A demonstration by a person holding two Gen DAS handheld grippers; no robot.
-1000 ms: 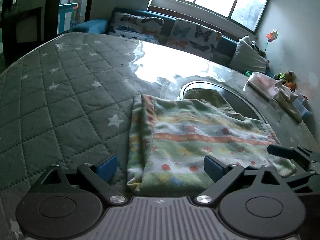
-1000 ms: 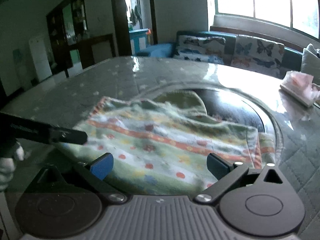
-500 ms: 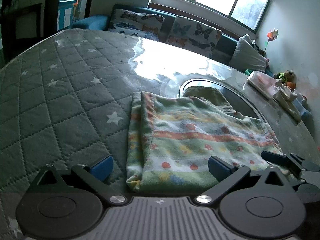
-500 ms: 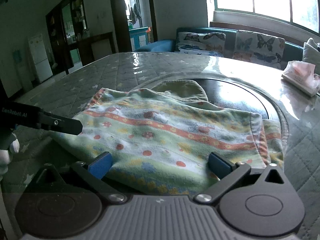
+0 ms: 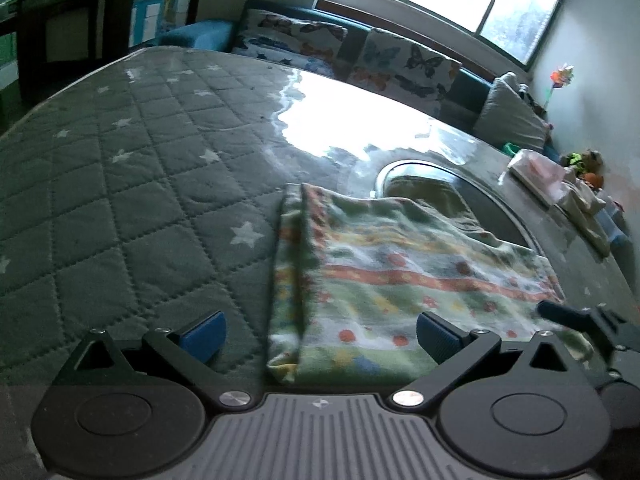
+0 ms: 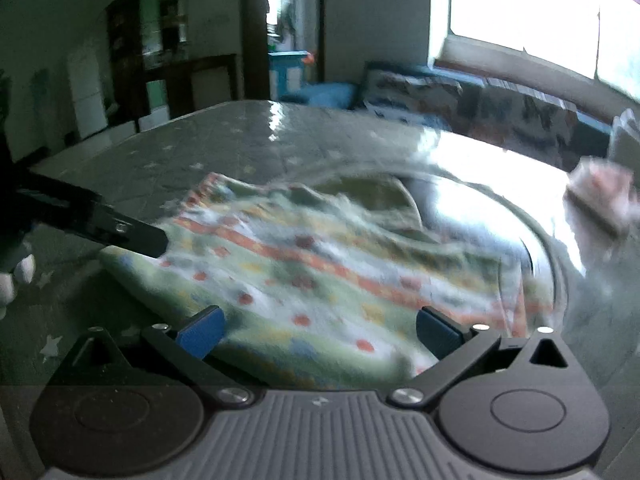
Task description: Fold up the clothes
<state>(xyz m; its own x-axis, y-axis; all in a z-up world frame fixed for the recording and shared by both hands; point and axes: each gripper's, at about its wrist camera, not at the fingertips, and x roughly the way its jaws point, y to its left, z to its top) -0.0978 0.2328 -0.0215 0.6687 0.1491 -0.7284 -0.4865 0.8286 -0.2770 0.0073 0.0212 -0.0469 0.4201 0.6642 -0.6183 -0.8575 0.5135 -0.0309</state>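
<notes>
folded striped dotted garment point(image 5: 400, 280), flat on table

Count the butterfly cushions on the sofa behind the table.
2. One butterfly cushion sits at the left of the sofa, the other right beside it. A plain grey pillow lies further right. More may be hidden.

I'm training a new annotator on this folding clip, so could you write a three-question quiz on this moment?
1. True or false: the left hand-held gripper is shut on the striped cloth.
2. What pattern marks the quilted table cover? A) stars B) stripes C) flowers
3. Fill in: both hand-held grippers have their jaws ____.

Key: 1 false, neither pad presses the cloth. 2 A. 3 open; the right hand-held gripper also straddles the cloth's near edge without pinching.
</notes>
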